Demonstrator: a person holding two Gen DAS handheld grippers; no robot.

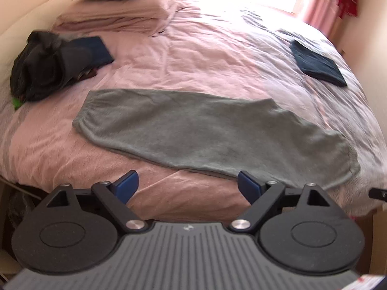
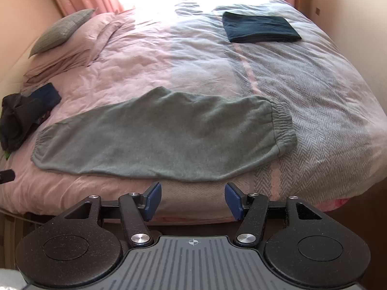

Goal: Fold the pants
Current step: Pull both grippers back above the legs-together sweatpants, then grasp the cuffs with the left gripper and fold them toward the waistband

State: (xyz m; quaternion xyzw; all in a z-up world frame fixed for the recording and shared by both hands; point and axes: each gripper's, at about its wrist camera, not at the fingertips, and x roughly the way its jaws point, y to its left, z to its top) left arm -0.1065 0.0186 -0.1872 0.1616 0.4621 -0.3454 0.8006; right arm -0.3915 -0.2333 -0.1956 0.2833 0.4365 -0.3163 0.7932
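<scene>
Grey sweatpants, legs stacked, lie along the pink bed's near edge. Left gripper and right gripper hover wide apart, empty. Next likely: grab cuff and waistband, fold across.

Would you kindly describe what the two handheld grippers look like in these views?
The left gripper and right gripper look alike: blue finger pads on black linkage arms with silver pivot bolts, two round black discs, and a grey ribbed body bearing a small crosshair mark. No cables, hands or sleeves show.

Grey pants; pink duvet; grey herringbone blanket; navy folded garment
</scene>
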